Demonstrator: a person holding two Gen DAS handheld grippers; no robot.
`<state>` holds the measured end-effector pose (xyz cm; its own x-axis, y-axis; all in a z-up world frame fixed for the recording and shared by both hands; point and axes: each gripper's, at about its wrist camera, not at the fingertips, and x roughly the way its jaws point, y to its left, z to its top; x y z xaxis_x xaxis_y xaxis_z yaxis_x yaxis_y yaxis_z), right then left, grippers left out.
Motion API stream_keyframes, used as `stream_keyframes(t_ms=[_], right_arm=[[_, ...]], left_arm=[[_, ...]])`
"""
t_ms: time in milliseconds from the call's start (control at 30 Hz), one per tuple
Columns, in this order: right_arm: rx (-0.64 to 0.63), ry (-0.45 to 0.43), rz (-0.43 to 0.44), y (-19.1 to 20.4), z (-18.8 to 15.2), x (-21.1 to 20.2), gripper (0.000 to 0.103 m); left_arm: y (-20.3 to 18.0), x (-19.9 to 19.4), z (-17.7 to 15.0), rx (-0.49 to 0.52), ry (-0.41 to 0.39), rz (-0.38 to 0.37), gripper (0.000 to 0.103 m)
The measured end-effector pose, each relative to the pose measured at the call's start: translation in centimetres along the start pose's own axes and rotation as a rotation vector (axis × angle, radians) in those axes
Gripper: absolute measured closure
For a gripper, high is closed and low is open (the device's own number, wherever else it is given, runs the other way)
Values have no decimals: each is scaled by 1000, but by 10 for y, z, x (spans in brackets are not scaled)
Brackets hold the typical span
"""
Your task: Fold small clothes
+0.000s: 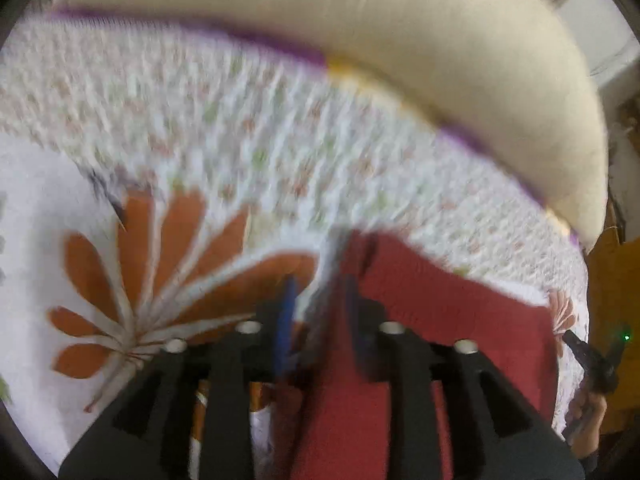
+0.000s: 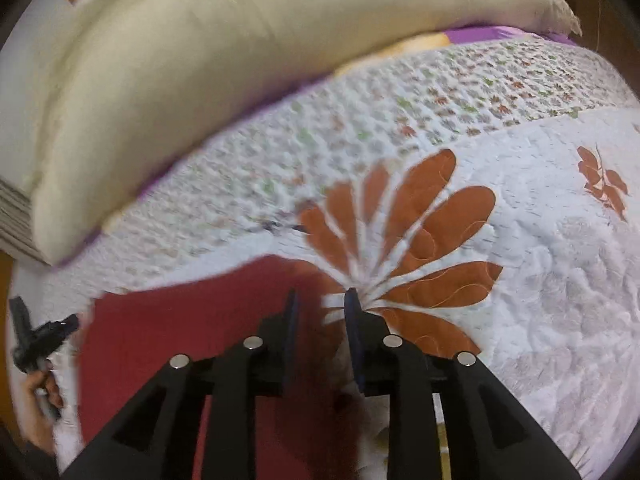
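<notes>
On my left wrist view, the left gripper point(image 1: 320, 304) has its blue-tipped fingers point(image 1: 286, 320) set narrow, with a fold of the red cloth point(image 1: 460, 320) rising between them. The picture is smeared, but the cloth edge runs up into the gap and the pads sit against it on both sides, so I read it as pinched. The rest of the red cloth spreads to the right of the fingers, lying on the quilt point(image 1: 240, 140), which is white with a big orange flower point(image 1: 160, 264) to the left of the fingers. Behind the quilt lies a long cream pillow point(image 1: 440, 40), with a purple sheet point(image 1: 248, 36) showing along its lower edge. At the far right edge I see the other gripper, held in a hand point(image 1: 588, 412).

On my right wrist view, the right gripper point(image 2: 320, 312) also has its fingers point(image 2: 352, 320) close together. The red cloth point(image 2: 180, 328) lies to the left and runs in under and between them; a dark red fold sits in the gap, though blur keeps me from seeing firm contact with the right finger. The orange flower point(image 2: 420, 240) fans out just beyond and right of the fingertips on the quilt point(image 2: 540, 280). The pillow point(image 2: 240, 40) crosses the top. At the far left edge a hand point(image 2: 36, 396) holds the left gripper beside the cloth's edge.
</notes>
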<state>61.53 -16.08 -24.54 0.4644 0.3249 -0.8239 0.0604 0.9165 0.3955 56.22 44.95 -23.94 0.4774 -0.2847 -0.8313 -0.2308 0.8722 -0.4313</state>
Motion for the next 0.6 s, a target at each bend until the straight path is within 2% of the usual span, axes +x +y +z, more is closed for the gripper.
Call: stream_keyframes(t_ms=[33, 67, 133, 200, 233, 267, 300, 333, 400, 467, 500, 533, 567, 600], right_arm=[[-3, 16, 65, 4, -4, -2, 79], [-11, 31, 99, 7, -8, -1, 79], [-14, 90, 143, 12, -21, 12, 79], [3, 136, 147, 10, -31, 26, 79], [22, 150, 139, 6, -36, 33, 80], [34, 163, 122, 1, -40, 39, 88], [43, 181, 93, -6, -43, 46, 100], [50, 186, 88, -11, -43, 46, 103], [55, 186, 83, -14, -41, 41, 99], [38, 166, 115, -5, -42, 24, 86], [23, 154, 170, 4, -48, 11, 86], [17, 156, 227, 11, -55, 3, 86], [4, 166, 285, 19, -66, -4, 86], [-15, 178, 319, 26, -77, -7, 86]], left_arm=[[-12, -1, -2, 43, 23, -76, 66], [-21, 2, -5, 76, 50, -109, 66], [-21, 20, -12, 69, 124, -107, 65], [-6, 42, -16, 14, 187, -71, 69], [7, 52, -19, -24, 213, -52, 75], [17, 58, -21, -49, 226, -41, 92], [25, 61, -22, -63, 231, -32, 99], [30, 61, -22, -71, 232, -35, 102], [36, 49, -17, -95, 209, -44, 102], [28, 16, -23, -52, 135, -80, 85], [22, 5, -28, -27, 114, -134, 85], [17, -12, -42, -5, 106, -236, 85], [14, -22, -55, 10, 100, -296, 84], [12, -26, -73, 35, 111, -325, 83]])
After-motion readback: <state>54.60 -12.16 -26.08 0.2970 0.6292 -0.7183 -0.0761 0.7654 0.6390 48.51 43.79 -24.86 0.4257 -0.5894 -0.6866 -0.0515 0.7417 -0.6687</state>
